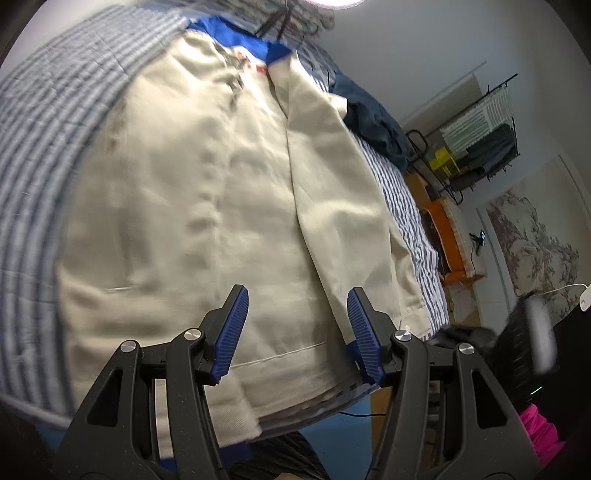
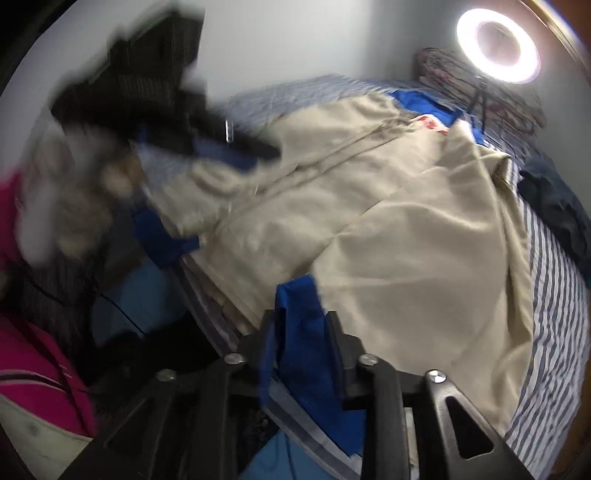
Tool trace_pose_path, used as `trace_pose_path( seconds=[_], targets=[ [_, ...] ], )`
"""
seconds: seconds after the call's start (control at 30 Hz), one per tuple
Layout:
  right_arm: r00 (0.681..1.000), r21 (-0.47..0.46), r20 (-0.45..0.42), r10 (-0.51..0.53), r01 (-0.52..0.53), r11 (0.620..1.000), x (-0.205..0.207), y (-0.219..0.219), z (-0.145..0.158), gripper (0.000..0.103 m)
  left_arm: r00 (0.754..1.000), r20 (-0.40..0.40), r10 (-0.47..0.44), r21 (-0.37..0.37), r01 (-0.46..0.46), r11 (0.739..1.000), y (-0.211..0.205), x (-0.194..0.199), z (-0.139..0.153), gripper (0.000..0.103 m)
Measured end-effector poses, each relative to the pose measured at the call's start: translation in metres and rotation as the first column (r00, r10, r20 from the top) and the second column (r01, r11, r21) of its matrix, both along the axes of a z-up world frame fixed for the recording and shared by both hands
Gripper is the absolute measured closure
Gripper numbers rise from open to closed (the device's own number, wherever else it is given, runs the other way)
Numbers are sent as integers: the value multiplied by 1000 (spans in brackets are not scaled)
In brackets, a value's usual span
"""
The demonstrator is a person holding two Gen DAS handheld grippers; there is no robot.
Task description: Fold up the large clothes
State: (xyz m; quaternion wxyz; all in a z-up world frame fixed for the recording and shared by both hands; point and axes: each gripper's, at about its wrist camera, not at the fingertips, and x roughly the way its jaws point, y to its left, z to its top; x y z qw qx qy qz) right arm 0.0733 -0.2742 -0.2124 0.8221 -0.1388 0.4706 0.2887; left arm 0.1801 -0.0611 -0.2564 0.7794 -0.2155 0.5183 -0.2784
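Note:
A large beige jacket [image 1: 184, 203] with a blue collar [image 1: 236, 33] lies spread on a blue-and-white striped bedsheet [image 1: 44, 110]. My left gripper [image 1: 295, 299] hangs open just above the jacket's near hem, with nothing between its fingers. In the right wrist view the jacket [image 2: 406, 240] fills the middle, one flap folded across it. My right gripper [image 2: 301, 314] is at the jacket's near edge. Its jaws stand a little apart, with a blue part of the jacket [image 2: 299, 332] in the gap. The left gripper [image 2: 221, 147] shows there as a dark blur over the far side.
A dark blue garment [image 2: 554, 199] lies bunched on the striped sheet [image 2: 554, 295] beyond the jacket. A ring light [image 2: 496, 46] shines at the bed's far end. Beside the bed are an orange piece of furniture [image 1: 447, 236] and a black wire rack [image 1: 480, 140]. A pink sleeve [image 2: 29, 362] is at lower left.

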Motion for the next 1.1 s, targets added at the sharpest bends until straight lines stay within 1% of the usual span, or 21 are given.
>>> trace_pose_path(
  seconds=[0.1,0.13,0.2,0.33,0.4,0.43,0.47,0.5,0.53,0.57,0.6,0.63,0.67,0.8,0.87,0.9,0.97,1.0,1.03,1.07,1.1],
  targets=[
    [997,135,9,-74,72,988,13,-36,28,75,999,-30,-18,-2,18,1000,-15,7,-11,46],
    [996,163,12,-93,90,983,19,-43,33,74,999,-42,-24,-6,24,1000,-20,9,-14,46],
    [985,231,19,-169,160,960,43,-70,49,70,997,-59,-42,-11,42,999,-31,14,-21,46],
    [959,277,38,-281,260,925,106,-98,65,67,995,-66,-75,9,75,997,-48,20,-33,46],
    [946,297,20,-323,303,906,141,-108,65,66,994,-69,-86,15,88,996,-55,25,-39,46],
    [942,308,3,-335,318,897,153,-112,64,63,993,-68,-91,10,92,996,-57,27,-41,46],
    [934,334,-33,-356,346,877,178,-119,60,62,993,-68,-94,10,94,995,-59,28,-43,46],
    [926,353,-62,-372,369,860,198,-124,56,58,993,-67,-95,8,95,995,-60,30,-44,46],
    [921,367,-86,-379,383,847,213,-126,51,52,993,-65,-97,0,97,995,-62,31,-45,46],
    [912,393,-125,-391,407,825,236,-129,44,51,993,-64,-98,-7,98,995,-62,32,-45,46],
    [901,412,-158,-405,432,802,257,-132,37,50,993,-63,-100,-11,99,995,-61,32,-46,46],
    [894,421,-177,-412,447,789,264,-134,34,50,993,-63,-102,-9,101,995,-61,32,-46,46],
    [881,430,-213,-422,472,770,283,-137,24,50,993,-60,-104,-6,104,995,-62,31,-46,46],
    [826,425,-326,-459,562,709,337,-143,-16,51,992,-40,-121,11,122,992,-63,26,-44,46],
    [811,439,-366,-455,582,684,355,-145,-30,51,992,-39,-124,20,125,992,-65,26,-44,46],
    [807,444,-380,-452,588,676,362,-145,-35,53,991,-37,-126,24,127,992,-66,25,-43,46],
    [800,436,-396,-452,596,674,379,-145,-43,72,990,-33,-134,37,136,990,-69,26,-43,46],
    [792,424,-404,-457,605,674,384,-145,-46,89,990,-30,-139,42,140,989,-70,26,-43,46],
    [783,414,-406,-472,618,669,388,-146,-49,103,990,-30,-140,44,141,989,-71,27,-42,46],
    [777,406,-395,-491,627,665,390,-148,-48,103,990,-35,-137,43,138,989,-71,27,-41,46],
    [782,410,-364,-506,623,666,390,-152,-41,103,990,-42,-132,40,134,990,-71,27,-41,46]
  ],
)
